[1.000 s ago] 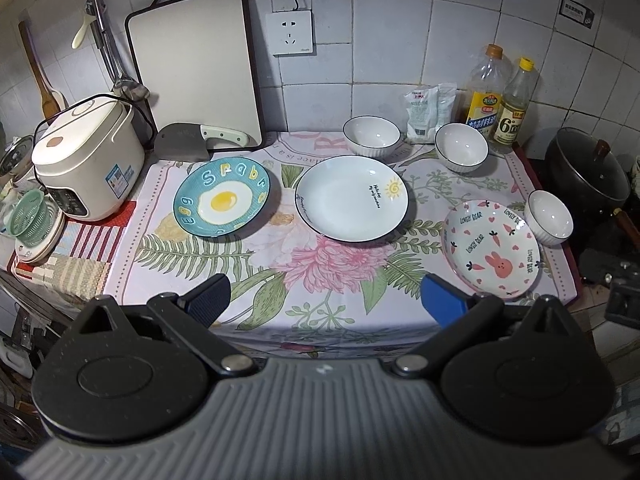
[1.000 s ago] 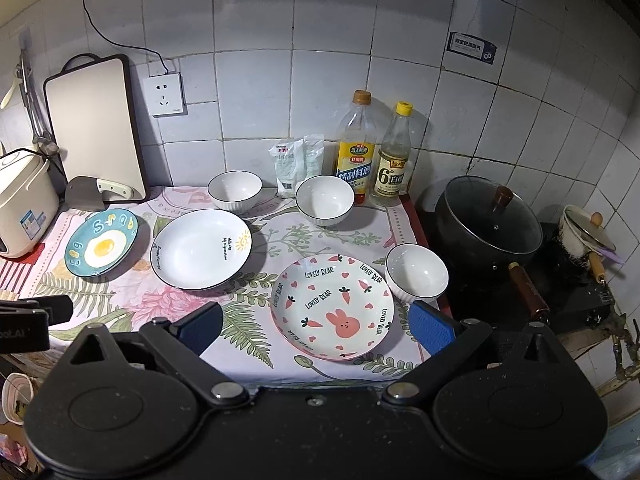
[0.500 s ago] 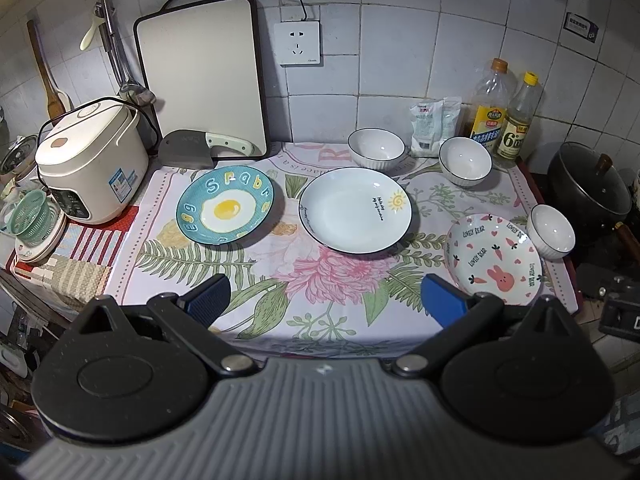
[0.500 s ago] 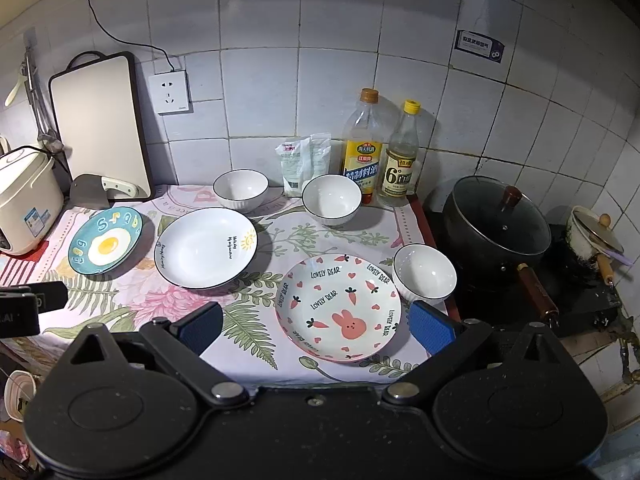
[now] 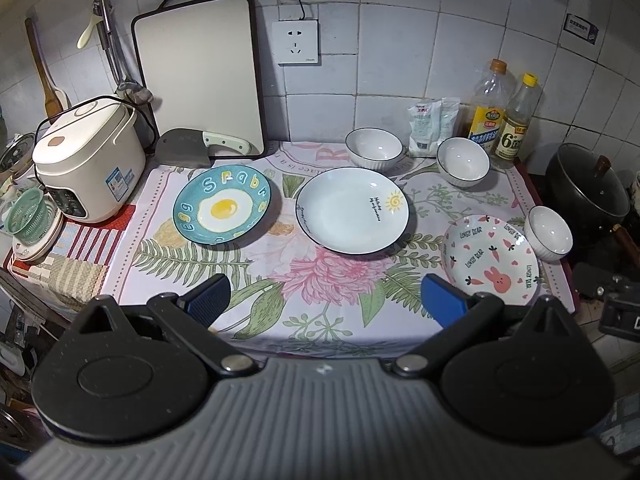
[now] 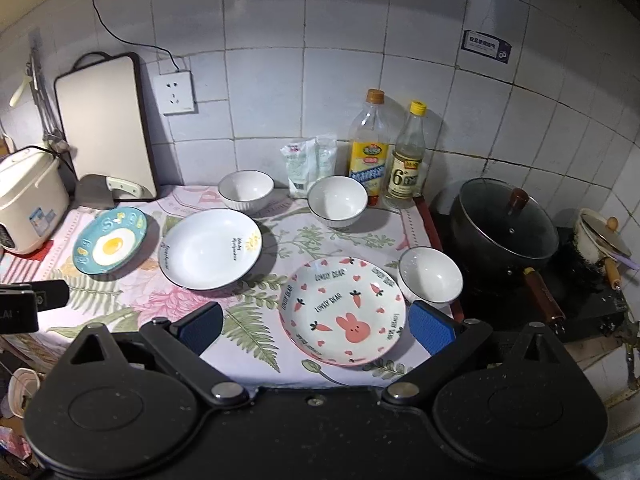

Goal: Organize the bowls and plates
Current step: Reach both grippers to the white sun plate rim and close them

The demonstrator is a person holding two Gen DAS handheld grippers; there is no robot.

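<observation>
Glazed, rigid, breakable, likely slippery rabbit plate (image 6: pixel 343 316) at lower centre, best pinched at raised rim; left gripper (image 5: pixel 324 300) and right gripper (image 6: pixel 316 330) both spread wide, empty.

- We see the rice cooker (image 6: pixel 28 206) cut off by the right view's left edge.
- The wall sticker's (image 5: pixel 580 29) print is too small for us to read.
- The pot (image 5: pixel 588 184) hides the stove behind it.
</observation>
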